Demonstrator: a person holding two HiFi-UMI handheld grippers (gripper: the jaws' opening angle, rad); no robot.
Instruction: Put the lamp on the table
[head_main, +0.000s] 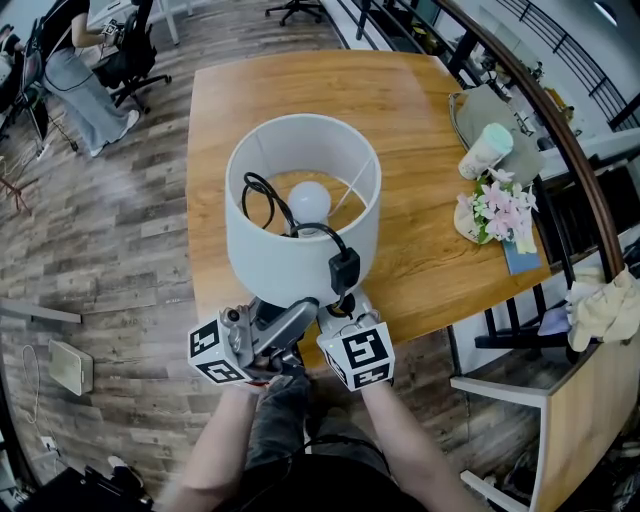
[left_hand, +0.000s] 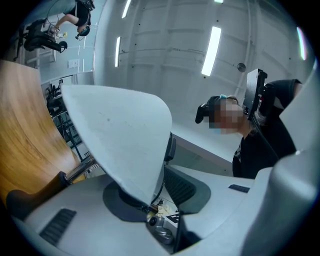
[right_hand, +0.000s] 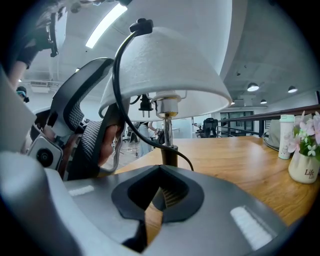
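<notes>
Honey-coloured wooden table (head_main: 420, 260), open office with plank flooring. At the table's near edge, the left gripper (left_hand: 154, 196) has its jaws drawn in on the lower rim of a white drum-shaded table lamp (head_main: 300, 250). The shade's wall runs down between the two dark pads. The grip looks firm, though the exact line of contact is hard to make out.

The right gripper (right_hand: 159, 192) sits alongside with its jaws fully together and nothing in them. The lamp's slim metal stem stands just beyond their tips.

The lamp stands upright, and in the right gripper view its dark foot appears to meet the wood, so the placing looks all but done; the step in hand is judged to be settling and letting go. The next move calls for the left jaws to part and draw straight back without dragging the shade. The lamp stands close to the edge, and its black power cord (head_main: 262, 195) is looped over the shade, the plug (head_main: 344, 270) dangling toward the grippers.

A round white bulb (head_main: 310, 200) shows inside the shade. A vase of pink flowers (head_main: 500, 210) stands well apart at the table's right side.
</notes>
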